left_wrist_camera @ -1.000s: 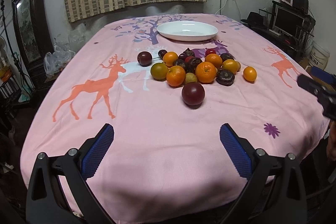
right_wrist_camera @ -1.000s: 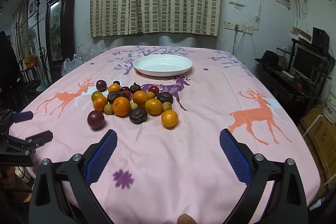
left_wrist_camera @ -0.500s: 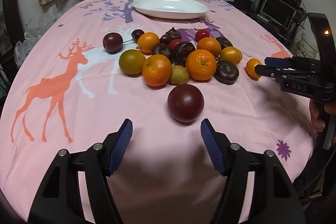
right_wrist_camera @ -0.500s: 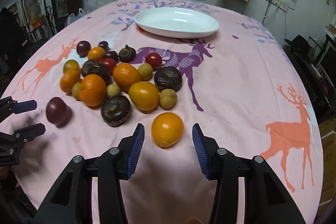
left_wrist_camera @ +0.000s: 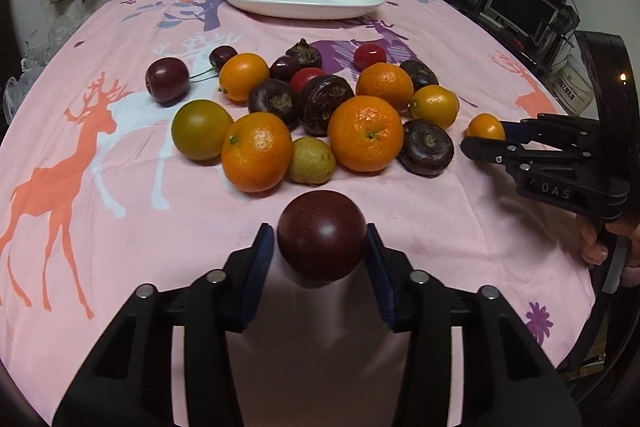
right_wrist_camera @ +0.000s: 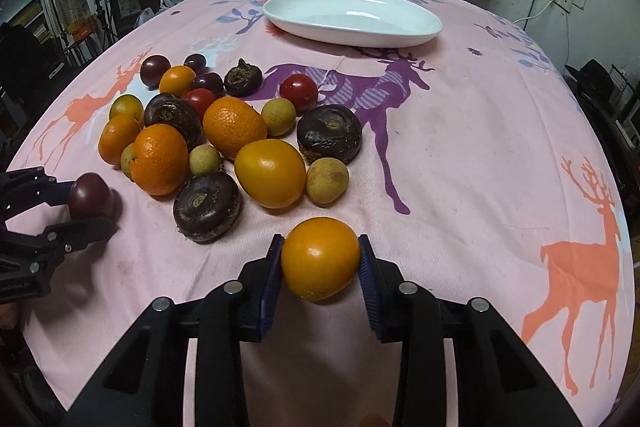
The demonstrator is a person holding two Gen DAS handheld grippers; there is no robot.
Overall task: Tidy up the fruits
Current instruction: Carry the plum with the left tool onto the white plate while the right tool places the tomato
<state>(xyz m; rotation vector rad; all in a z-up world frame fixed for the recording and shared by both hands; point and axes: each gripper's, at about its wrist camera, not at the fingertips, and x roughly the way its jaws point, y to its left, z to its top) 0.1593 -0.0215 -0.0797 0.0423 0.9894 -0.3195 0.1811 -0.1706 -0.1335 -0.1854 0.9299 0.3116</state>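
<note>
2 grippers [left_wrist_camera: 322, 259] [right_wrist_camera: 320, 267] just closing: plum [left_wrist_camera: 322, 235], orange fruit [right_wrist_camera: 320, 259].

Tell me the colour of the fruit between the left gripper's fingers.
Dark maroon red fruit, glossy; clearest in the left wrist view.

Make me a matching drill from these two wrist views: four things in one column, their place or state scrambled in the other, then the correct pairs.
Things:
1. dark red plum
2. small orange fruit
3. white dish
4. red tomato

Places or states:
A. empty, at the far end of the cloth
B. between the left tongs' pads
C. lying on the purple deer print
D. between the right tongs' pads

Pairs: 1-B, 2-D, 3-A, 4-C
</note>
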